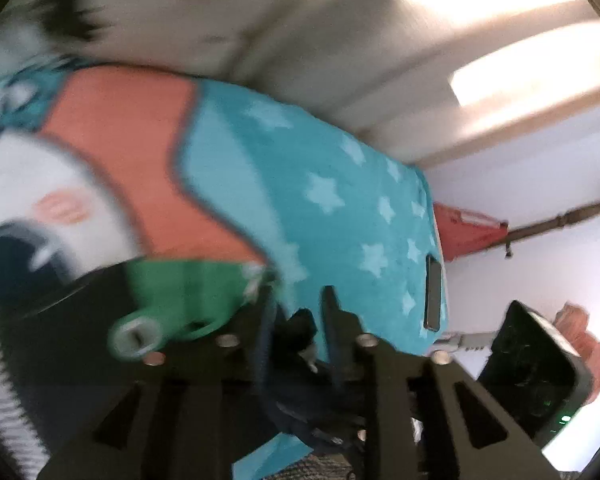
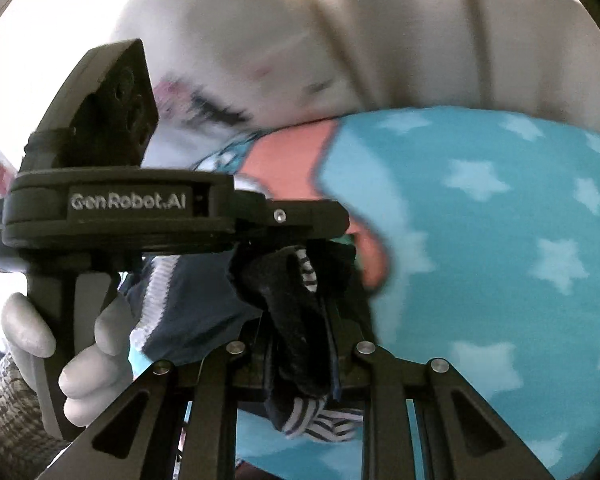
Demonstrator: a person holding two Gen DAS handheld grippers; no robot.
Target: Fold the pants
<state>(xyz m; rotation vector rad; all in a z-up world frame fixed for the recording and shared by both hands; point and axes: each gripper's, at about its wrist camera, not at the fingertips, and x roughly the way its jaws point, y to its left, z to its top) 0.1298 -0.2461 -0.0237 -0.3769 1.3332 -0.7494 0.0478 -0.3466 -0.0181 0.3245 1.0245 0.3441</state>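
below us spreads the star-print blanket on the bed. we hold the dark pants lifted above it, so the fold looks mid-carry. our right hand-held gripper pinches bunched fabric; our left hand-held gripper pinches another dark edge. next we judge the held edges should be lowered and aligned flat.

I count 1 pair of dark pants, 2 hand-held grippers, left and right, 1 starry blanket, 1 gloved hand, 1 phone.
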